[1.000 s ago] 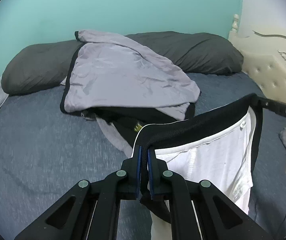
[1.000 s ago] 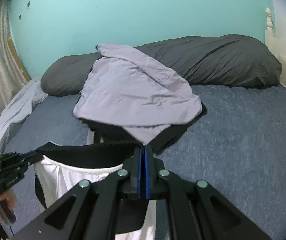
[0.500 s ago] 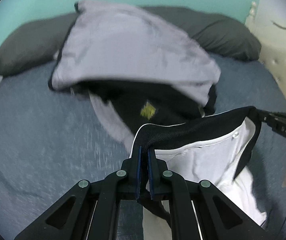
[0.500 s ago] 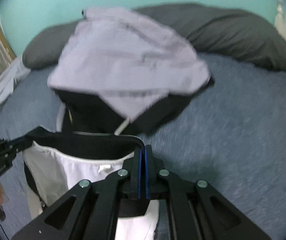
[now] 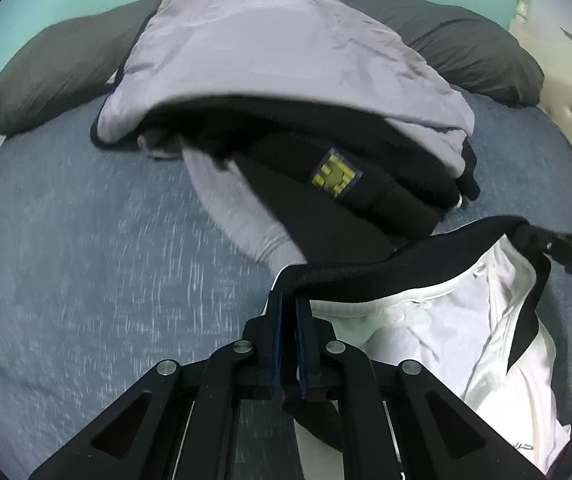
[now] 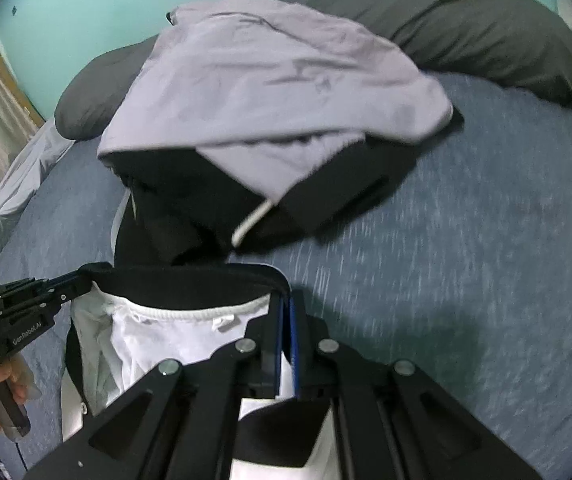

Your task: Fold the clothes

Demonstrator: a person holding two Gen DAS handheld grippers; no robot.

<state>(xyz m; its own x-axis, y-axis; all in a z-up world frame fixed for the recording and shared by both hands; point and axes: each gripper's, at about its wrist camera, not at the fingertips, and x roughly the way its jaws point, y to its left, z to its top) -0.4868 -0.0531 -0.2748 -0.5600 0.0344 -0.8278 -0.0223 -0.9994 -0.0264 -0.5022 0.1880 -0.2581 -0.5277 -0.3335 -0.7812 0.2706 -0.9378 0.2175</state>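
Blue bedspread carries an unfolded heap, lilac garment on top near the pillows, while the white shorts hang by their black waistband above the near edge, no fold made, left gripper and right gripper both clenched on it, "GenRobot.AI" legible
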